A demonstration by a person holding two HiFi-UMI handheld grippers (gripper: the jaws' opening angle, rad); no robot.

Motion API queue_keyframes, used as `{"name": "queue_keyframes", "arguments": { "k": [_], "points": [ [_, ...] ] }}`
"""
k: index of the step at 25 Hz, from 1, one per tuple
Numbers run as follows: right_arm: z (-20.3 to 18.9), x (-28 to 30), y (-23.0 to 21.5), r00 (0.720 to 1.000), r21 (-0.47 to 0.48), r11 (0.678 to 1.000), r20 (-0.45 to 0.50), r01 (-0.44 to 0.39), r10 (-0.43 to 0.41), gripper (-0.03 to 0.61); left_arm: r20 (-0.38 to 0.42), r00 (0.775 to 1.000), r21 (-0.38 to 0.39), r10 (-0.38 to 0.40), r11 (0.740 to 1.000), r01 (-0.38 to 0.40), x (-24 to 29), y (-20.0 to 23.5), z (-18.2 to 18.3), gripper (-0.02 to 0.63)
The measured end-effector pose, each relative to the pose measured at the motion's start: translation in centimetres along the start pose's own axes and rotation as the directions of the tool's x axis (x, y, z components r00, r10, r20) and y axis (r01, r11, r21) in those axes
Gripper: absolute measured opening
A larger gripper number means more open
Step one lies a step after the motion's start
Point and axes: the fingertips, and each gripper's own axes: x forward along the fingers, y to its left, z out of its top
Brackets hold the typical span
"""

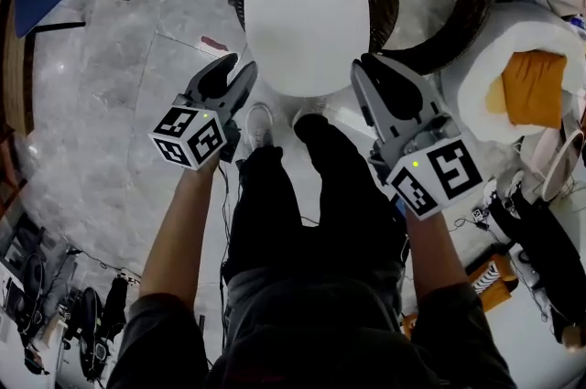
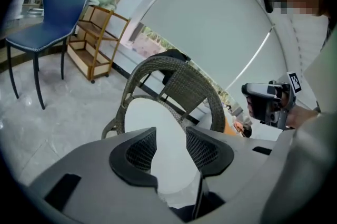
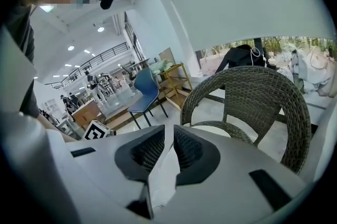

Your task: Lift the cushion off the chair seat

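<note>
Blue chair (image 2: pixel 55 15) stands beside wooden shelf (image 2: pixel 97 41); orange cloth (image 1: pixel 534 85) lies on white pouf (image 1: pixel 474 78).

**Dark clothes, grey grippers**

The person wears black trousers (image 1: pixel 302 213) and a dark short-sleeved top (image 1: pixel 156 328); the footwear is hard to make out. The left gripper (image 1: pixel 233 71) and right gripper (image 1: pixel 366 74) are grey with black mesh-textured pads (image 2: pixel 142 150). Each carries a white cube (image 1: pixel 188 136) of black square markers and a small green light.

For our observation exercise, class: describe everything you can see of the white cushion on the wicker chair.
The cushion is plain white and smooth, a rounded oblong pad that looks soft. It lies flat on the seat of the dark woven chair, covering most of it. The left gripper, fingers apart, and the right gripper are at its near edge; whether either touches it is unclear.
</note>
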Motion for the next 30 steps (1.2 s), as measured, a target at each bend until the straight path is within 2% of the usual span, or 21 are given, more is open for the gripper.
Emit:
{"name": "queue_keyframes", "arguments": {
  "k": [6,10,16,23,25,27,30],
  "points": [
    [-4.1,1.9,-2.0,1.0,0.008,1.0,-0.02,0.007,-0.007,0.015,-0.047,0.999,-0.058,0.024,0.998,-0.027,3.2,3.9,-5.6,0.183],
    [-6.3,3.3,-2.8,0.999,0.005,1.0,-0.035,0.016,-0.015,0.015,-0.073,0.997,-0.106,0.011,0.994,-0.019,5.1,5.7,-8.8,0.208],
    [-8.5,4.5,-3.1,0.999,0.003,1.0,-0.048,0.015,-0.015,0.015,-0.1,0.995,-0.137,-0.012,0.991,-0.001,7.1,7.2,-11.2,0.255],
    [-10.9,5.3,-3.8,0.998,0.018,0.999,-0.06,0.033,-0.032,0.015,-0.129,0.99,-0.188,-0.058,0.982,0.033,8.9,7.6,-14.0,0.253],
    [-11.4,5.3,-4.1,0.997,0.023,0.999,-0.066,0.044,-0.042,0.015,-0.128,0.989,-0.183,-0.067,0.982,0.042,9.1,7.3,-14.2,0.231],
    [-11.6,5.2,-4.3,0.996,0.029,0.998,-0.07,0.052,-0.05,0.015,-0.122,0.99,-0.165,-0.07,0.985,0.049,9.1,6.7,-14.0,0.149],
    [-11.3,5.0,-4.2,0.996,0.039,0.997,-0.066,0.059,-0.056,0.015,-0.115,0.991,-0.151,-0.071,0.987,0.053,8.7,6.0,-13.3,0.098]
  ]
}}
